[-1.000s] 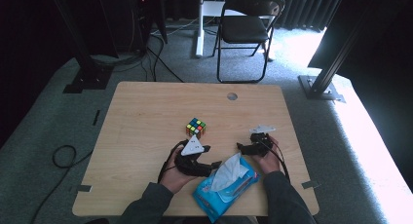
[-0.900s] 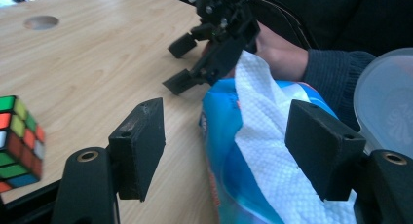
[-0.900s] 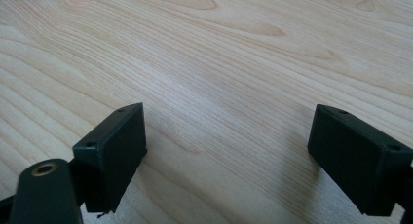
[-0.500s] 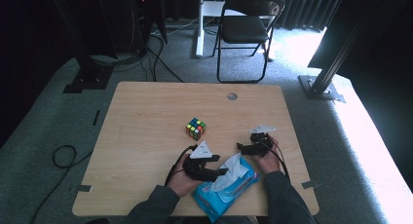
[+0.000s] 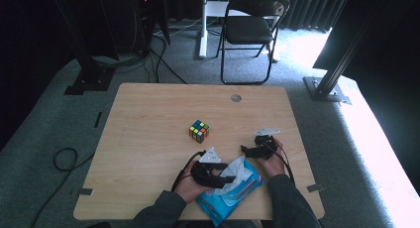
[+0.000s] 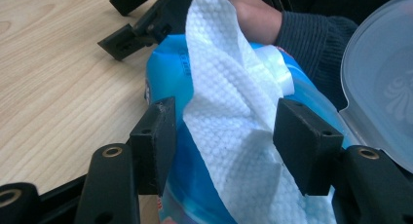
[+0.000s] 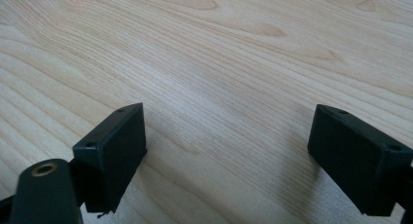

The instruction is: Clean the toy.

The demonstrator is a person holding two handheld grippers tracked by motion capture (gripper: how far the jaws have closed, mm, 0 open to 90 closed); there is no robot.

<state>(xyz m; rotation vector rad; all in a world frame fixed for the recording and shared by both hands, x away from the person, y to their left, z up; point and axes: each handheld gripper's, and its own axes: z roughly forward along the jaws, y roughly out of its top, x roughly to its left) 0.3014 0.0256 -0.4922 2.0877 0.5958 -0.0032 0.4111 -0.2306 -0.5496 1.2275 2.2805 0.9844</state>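
Where its lid (image 6: 384, 83) gapes, white wipe (image 6: 229, 117) atop blue pack (image 6: 311, 95).

Lab — camera-rig frames (image 5: 341, 54), cables (image 5: 163, 64).

The wipe pack (image 5: 233, 198) runs past the bench's near edge, its label too small to read. In the left gripper view, the picture's right edge cuts its open lid (image 6: 384, 83), and the wipe (image 6: 229, 112) probably hides the dispensing slot.
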